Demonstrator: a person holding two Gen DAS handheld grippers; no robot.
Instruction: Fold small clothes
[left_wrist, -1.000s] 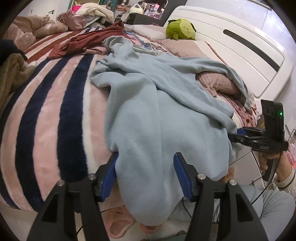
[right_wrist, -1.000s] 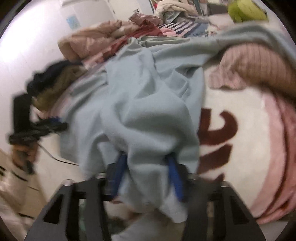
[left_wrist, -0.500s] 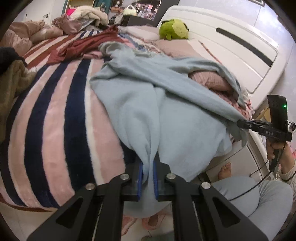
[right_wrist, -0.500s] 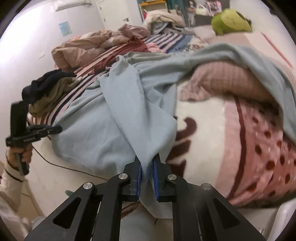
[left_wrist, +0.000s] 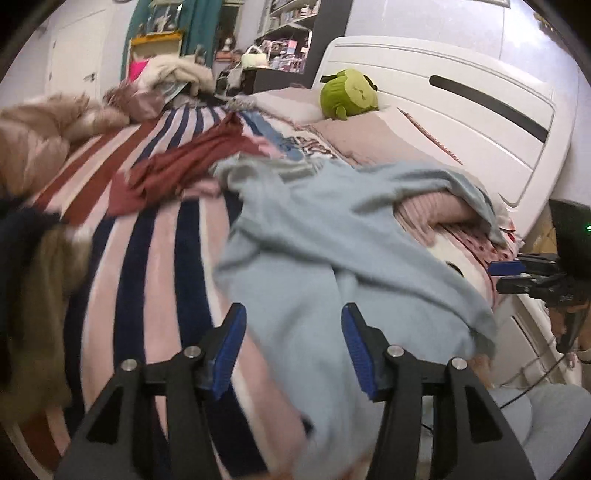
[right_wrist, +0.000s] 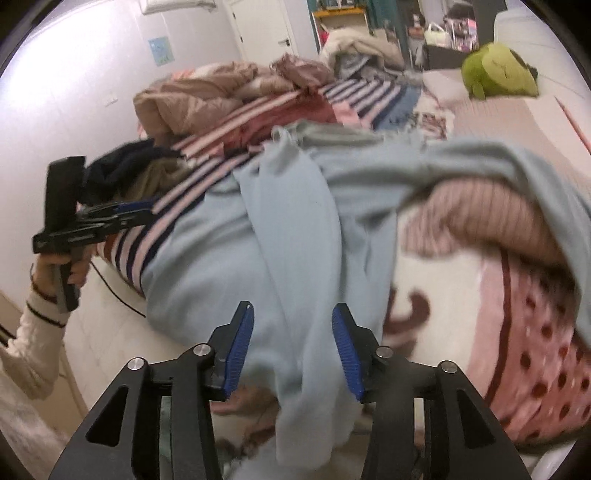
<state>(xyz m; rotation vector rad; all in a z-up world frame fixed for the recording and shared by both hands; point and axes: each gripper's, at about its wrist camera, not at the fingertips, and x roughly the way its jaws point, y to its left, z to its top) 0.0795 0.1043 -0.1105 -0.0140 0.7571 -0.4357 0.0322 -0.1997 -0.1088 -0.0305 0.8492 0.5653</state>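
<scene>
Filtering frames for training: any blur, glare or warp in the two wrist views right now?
Left wrist: strong fisheye warp with dark corners; light blue garment and striped blanket smear near the lens, green plush sharper. Right wrist: motion blur across the garment and pink ribbed pillow; white wall washed out on the left.

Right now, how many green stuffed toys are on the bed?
1. The green stuffed toy sits on the pillow by the white headboard. More could hide under the clothes.
</scene>
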